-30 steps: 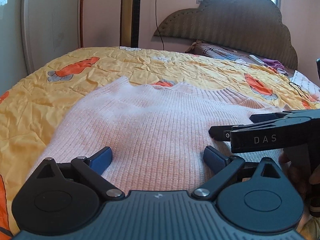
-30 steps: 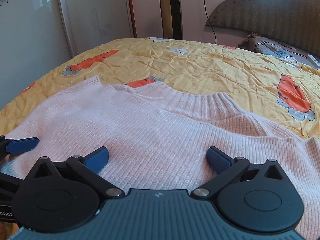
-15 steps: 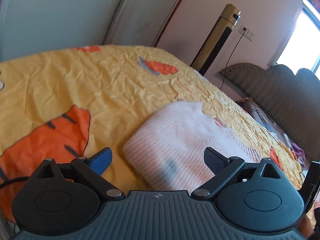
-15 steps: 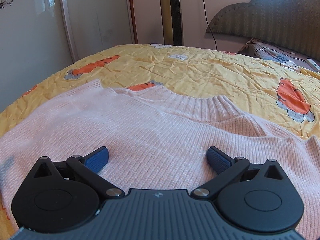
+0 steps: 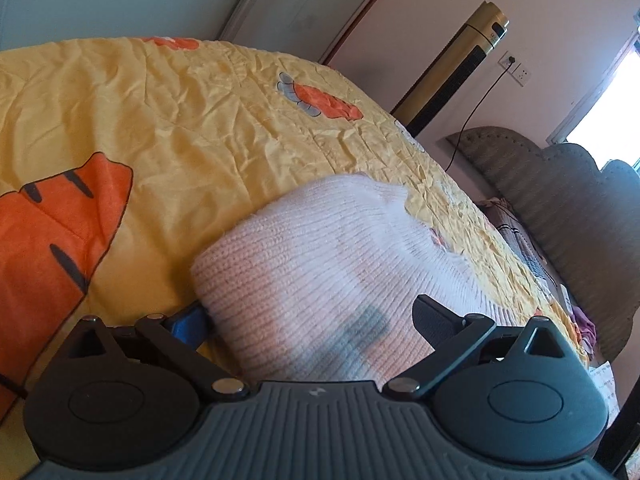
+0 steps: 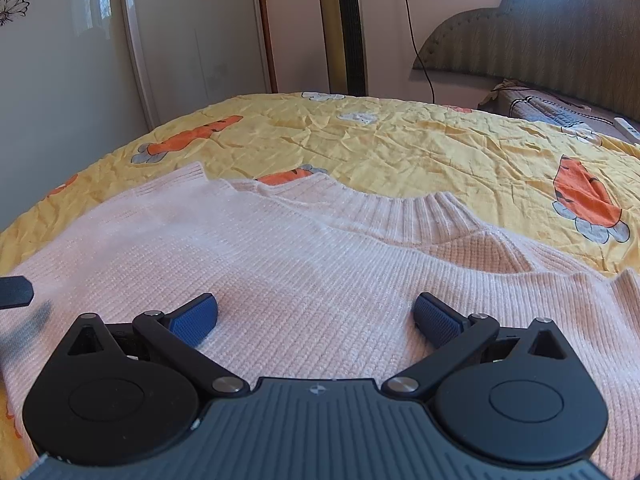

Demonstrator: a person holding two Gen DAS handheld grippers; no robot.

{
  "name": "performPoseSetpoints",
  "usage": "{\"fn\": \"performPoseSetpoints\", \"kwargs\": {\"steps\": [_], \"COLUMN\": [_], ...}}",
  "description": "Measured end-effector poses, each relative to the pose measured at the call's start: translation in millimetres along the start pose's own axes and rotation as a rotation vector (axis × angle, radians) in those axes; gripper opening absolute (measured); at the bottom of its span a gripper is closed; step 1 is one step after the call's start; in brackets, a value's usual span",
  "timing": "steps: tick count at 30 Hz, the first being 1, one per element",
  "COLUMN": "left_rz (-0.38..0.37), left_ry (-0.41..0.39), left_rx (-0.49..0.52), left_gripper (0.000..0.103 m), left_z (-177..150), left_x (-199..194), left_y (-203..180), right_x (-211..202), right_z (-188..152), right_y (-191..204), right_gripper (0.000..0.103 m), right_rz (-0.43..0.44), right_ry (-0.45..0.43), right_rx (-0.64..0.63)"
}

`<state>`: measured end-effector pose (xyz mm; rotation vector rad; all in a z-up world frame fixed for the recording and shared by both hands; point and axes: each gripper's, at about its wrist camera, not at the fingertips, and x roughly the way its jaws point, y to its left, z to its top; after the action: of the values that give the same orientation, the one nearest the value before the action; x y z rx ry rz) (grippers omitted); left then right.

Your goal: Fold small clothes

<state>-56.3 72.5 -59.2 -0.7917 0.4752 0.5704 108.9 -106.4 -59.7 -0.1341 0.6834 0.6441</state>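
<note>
A pale pink knit sweater [image 6: 320, 256] lies flat on the yellow bedspread [image 6: 420, 148], its ribbed collar [image 6: 420, 216] toward the far side. My right gripper [image 6: 316, 320] is open just above the sweater's body, fingers apart, holding nothing. My left gripper [image 5: 308, 320] is open at the sweater's left edge [image 5: 312, 248]; the cloth bulges up between its fingers, and its left pad [image 5: 188, 324] sits partly under the folded edge. A tip of the left gripper [image 6: 16, 292] shows at the left edge of the right wrist view.
The bedspread [image 5: 160, 128] has orange carrot prints. A gold tower fan [image 6: 344, 28] and white wardrobe doors [image 6: 80, 72] stand beyond the bed. A padded headboard [image 6: 560, 32] and a pile of bedding [image 6: 536, 108] are at the right.
My left gripper has swung left to the sweater's side edge and moved in until the cloth sits between its open fingers. My right gripper has barely moved.
</note>
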Motion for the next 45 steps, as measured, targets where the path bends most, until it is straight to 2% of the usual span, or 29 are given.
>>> {"fn": "performPoseSetpoints", "kwargs": {"steps": [3, 6, 10, 11, 13, 14, 15, 21, 24, 26, 28, 30, 33, 35, 38, 40, 41, 45], "left_rz": [0.010, 0.019, -0.049, -0.048, 0.006, 0.019, -0.002, -0.207, -0.263, -0.248, -0.230, -0.223, -0.156, -0.157, -0.086, -0.064, -0.059, -0.105], "left_ry": [-0.019, -0.007, 0.036, 0.046, 0.061, 0.073, 0.087, 0.221, 0.227, 0.187, 0.166, 0.177, 0.201, 0.170, 0.102, 0.036, 0.000, -0.078], "left_rx": [0.030, 0.011, -0.070, -0.075, -0.043, -0.043, -0.079, -0.484, -0.533, -0.541, -0.508, -0.481, -0.420, -0.409, -0.181, 0.007, 0.132, 0.423], "left_gripper": [0.103, 0.103, 0.102, 0.101, 0.086, 0.085, 0.085, 0.086, 0.086, 0.086, 0.085, 0.084, 0.033, 0.031, 0.029, 0.027, 0.027, 0.025], "left_z": [-2, 2, 12, 15, 17, 17, 17, 11, 10, 13, 20, 25, 27, 22, 21, 16, 12, -14], "left_x": [4, 5, 4, 5, 4, 3, 1, -2, 1, 1, 8, 16, 28, 27, 15, 5, 0, -13], "left_y": [-6, -6, 9, 10, 5, 3, 6, 50, 65, 67, 64, 58, 53, 54, 28, 3, -13, -49], "right_x": [0, 0, -1, -1, -2, -2, -2, -2, -2, -2, -2, -3, -2, -2, -3, -3, -3, -5], "right_z": [0, 0, 1, 1, 1, 1, 0, 1, 1, 0, 0, 0, 0, 0, 1, 0, 1, 6], "right_y": [0, 0, 1, 1, 1, 0, 0, 0, 0, 0, 0, 0, 0, 0, -1, -1, -1, -7], "right_gripper": [0.100, 0.100, 0.100, 0.100, 0.100, 0.100, 0.100, 0.101, 0.101, 0.101, 0.101, 0.101, 0.100, 0.100, 0.100, 0.100, 0.100, 0.101], "right_rz": [0.001, 0.001, 0.005, 0.006, 0.008, 0.008, 0.007, 0.008, 0.006, 0.007, 0.007, 0.007, 0.009, 0.009, 0.010, 0.010, 0.010, 0.036], "right_ry": [0.000, 0.000, -0.004, -0.006, -0.008, -0.008, -0.008, -0.010, -0.012, -0.015, -0.016, -0.016, -0.017, -0.018, -0.018, -0.018, -0.018, -0.009], "right_rx": [0.000, 0.001, 0.004, 0.006, 0.009, 0.009, 0.008, 0.010, 0.010, 0.012, 0.012, 0.012, 0.016, 0.018, 0.017, 0.017, 0.017, 0.066]}}
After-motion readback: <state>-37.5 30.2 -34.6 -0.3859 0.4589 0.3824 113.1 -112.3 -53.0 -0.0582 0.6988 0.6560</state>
